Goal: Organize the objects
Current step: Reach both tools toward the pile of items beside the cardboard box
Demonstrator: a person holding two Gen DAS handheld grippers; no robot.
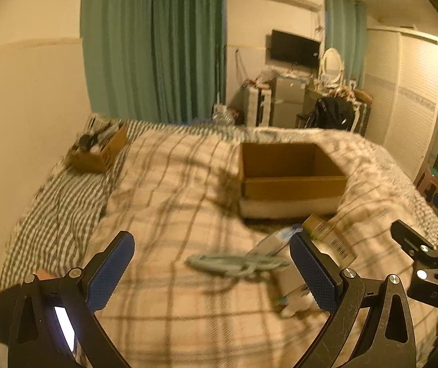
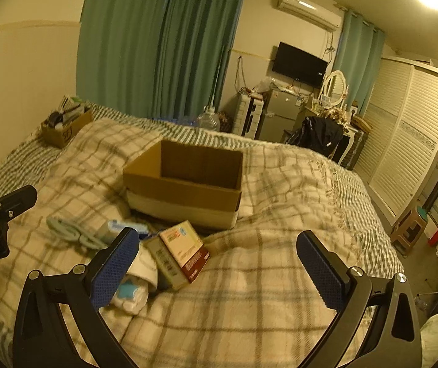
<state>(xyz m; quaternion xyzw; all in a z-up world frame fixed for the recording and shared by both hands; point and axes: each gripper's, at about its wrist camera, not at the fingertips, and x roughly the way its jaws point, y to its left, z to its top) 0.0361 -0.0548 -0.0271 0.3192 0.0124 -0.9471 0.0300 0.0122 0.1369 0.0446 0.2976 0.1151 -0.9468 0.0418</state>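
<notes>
An open empty cardboard box [image 1: 292, 178] [image 2: 185, 184] sits on the plaid blanket. In front of it lie a coiled pale blue cable [image 1: 234, 263] [image 2: 71, 233], a white-and-blue tube [image 1: 275, 239] [image 2: 126, 226], a small red-and-white carton [image 2: 182, 253] [image 1: 332, 239] and a white packet with a blue star [image 2: 129, 294]. My left gripper [image 1: 211, 271] is open, above the blanket with the cable between its fingers' line of sight. My right gripper [image 2: 215, 271] is open and empty, just right of the carton. Each gripper shows at the edge of the other's view.
A second cardboard box [image 1: 96, 150] [image 2: 62, 128] full of items stands at the bed's far left by the wall. Green curtains, a fridge, a dresser with mirror and a chair stand beyond the bed. A stool [image 2: 409, 230] stands on the floor to the right.
</notes>
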